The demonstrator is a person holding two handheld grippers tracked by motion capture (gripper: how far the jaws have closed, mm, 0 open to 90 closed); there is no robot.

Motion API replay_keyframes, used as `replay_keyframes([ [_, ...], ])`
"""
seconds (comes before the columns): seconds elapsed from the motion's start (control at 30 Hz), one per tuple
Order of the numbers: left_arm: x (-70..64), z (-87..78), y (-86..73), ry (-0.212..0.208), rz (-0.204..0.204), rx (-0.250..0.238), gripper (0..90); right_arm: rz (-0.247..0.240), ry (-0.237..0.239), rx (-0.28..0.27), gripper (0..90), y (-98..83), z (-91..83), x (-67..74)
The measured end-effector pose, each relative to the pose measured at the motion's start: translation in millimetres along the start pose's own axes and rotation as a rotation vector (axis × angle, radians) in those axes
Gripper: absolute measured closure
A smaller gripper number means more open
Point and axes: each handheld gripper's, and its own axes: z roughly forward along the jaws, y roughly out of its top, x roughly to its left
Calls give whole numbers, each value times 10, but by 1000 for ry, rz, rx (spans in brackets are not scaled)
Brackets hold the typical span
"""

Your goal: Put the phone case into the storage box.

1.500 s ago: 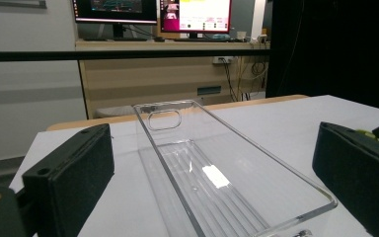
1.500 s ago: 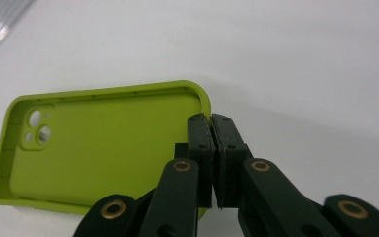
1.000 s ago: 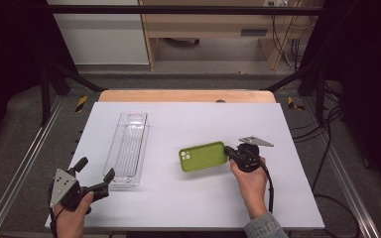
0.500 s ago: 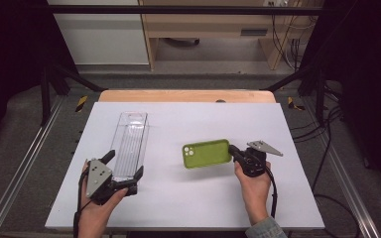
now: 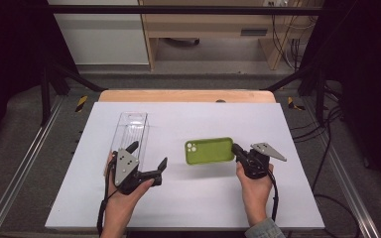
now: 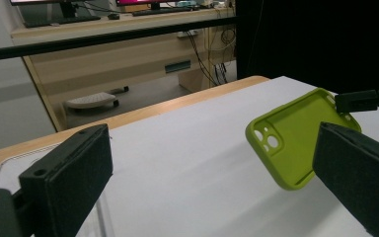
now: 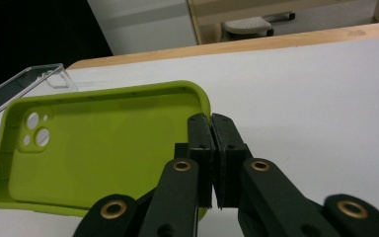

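right tool (image 5: 236, 149) pinching green case (image 5: 210, 150), far edge perhaps lifted

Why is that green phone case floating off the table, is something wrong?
Nothing wrong. The green phone case is lifted and tilted because the right claw pinches its edge. The clear box lies flat, and the left claw is open beside it.

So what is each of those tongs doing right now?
Left tongs: open, holding nothing.
Right tongs: closed on the lime-green soft phone case.
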Motion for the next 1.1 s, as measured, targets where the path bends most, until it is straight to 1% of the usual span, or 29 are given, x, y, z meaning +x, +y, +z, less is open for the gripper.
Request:
replay_keyframes([
  [0.17,-85,133,7,-25,-15,5,17,0,-3,-10,881,-5,-5,11],
  [0.27,-140,195,25,-30,-10,10,17,1,-5,-17,881,-3,-10,15],
  [0.37,-206,254,44,-43,-14,10,21,-3,-4,-30,881,6,-23,24],
  [0.47,-282,313,54,-56,2,20,35,-6,-2,-43,881,21,-40,37],
  [0.5,-313,332,56,-59,-2,19,37,-6,-1,-45,881,25,-44,40],
  [0.67,-435,393,66,-81,0,29,62,-15,-8,-67,881,33,-72,69],
  [0.77,-502,405,74,-79,10,33,81,-18,-12,-86,881,39,-95,86],
  [0.87,-543,424,71,-72,3,32,96,-19,-9,-91,881,44,-101,102],
  [0.97,-555,448,55,-68,0,42,100,-21,-6,-91,881,41,-100,113],
  [1.03,-559,464,39,-66,-18,48,110,-22,-5,-93,881,40,-100,119],
  [1.07,-558,466,32,-66,-36,48,120,-24,-6,-95,881,40,-101,122],
  [1.1,-558,464,26,-73,-64,40,136,-27,-5,-100,881,40,-103,123],
])
